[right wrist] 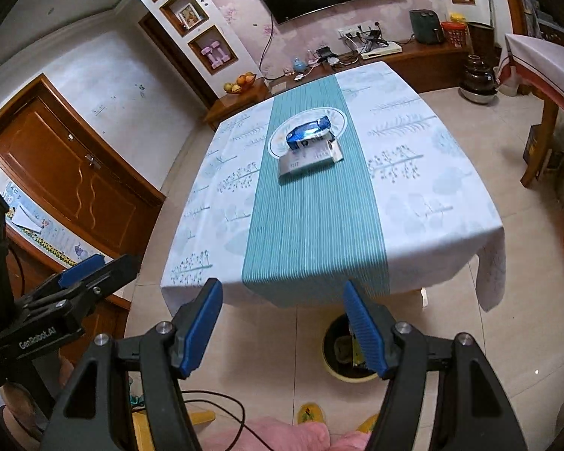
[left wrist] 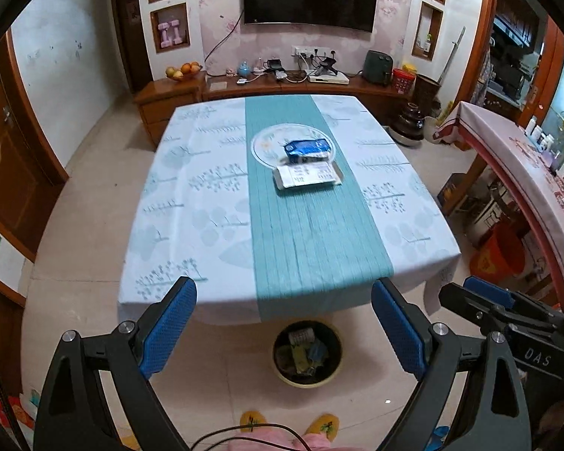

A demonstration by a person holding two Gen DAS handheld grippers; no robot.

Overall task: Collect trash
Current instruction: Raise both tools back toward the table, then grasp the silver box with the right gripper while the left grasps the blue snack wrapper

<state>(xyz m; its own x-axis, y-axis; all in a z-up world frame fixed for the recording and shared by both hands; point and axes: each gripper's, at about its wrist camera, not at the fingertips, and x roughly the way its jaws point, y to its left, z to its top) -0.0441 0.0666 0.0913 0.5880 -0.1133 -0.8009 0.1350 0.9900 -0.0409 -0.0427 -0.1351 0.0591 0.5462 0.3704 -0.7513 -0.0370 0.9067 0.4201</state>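
Left gripper (left wrist: 284,323) held above the floor before the near edge of the table (left wrist: 191,195), jaws spread wide, nothing between the blue pads (left wrist: 169,329). Right gripper (right wrist: 282,325) likewise released and empty, level with the left one, seen at 3 o'clock in the left view. Bin (left wrist: 307,353) on the floor tiles just under the table's near edge, at 6 o'clock from the runner (left wrist: 308,233), already holding scraps; in the right view partly hidden behind the right pad (right wrist: 364,329). On the runner toward the far end, at 12 o'clock from both grippers: blue packet (left wrist: 307,147) lying across the near rim of a round mat (left wrist: 267,144), touching a flat white box (left wrist: 307,176) just at its 6 o'clock. Yellow slippers (left wrist: 321,426) at the bottom edge, near the bin.
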